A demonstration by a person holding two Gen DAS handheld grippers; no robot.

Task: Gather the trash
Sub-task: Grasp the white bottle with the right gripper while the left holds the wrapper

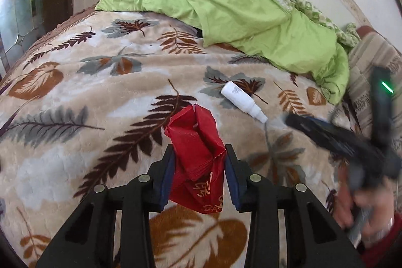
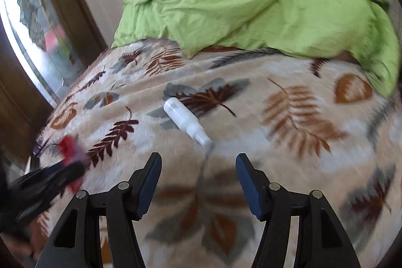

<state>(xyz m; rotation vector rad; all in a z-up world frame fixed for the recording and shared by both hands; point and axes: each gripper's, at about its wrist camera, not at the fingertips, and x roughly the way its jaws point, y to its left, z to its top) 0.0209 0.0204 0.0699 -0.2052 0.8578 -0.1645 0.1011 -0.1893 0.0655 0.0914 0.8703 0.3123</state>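
Small white plastic spray bottle (image 2: 187,122) lay dead ahead of my wide-spread right gripper (image 2: 198,182).
Its nozzle pointed toward those fingers; my left gripper (image 1: 199,175) clamped a crumpled red plastic wrapper (image 1: 198,160).

Soft daylight enters from the patterned window (image 1: 20,11) at the upper left of both frames, leaving the bed evenly bright with faint shadows. Fisheye distortion bends the edges and darkens the corners. The right wrist view is smeared by motion blur; the left wrist view blurs only at its right edge.
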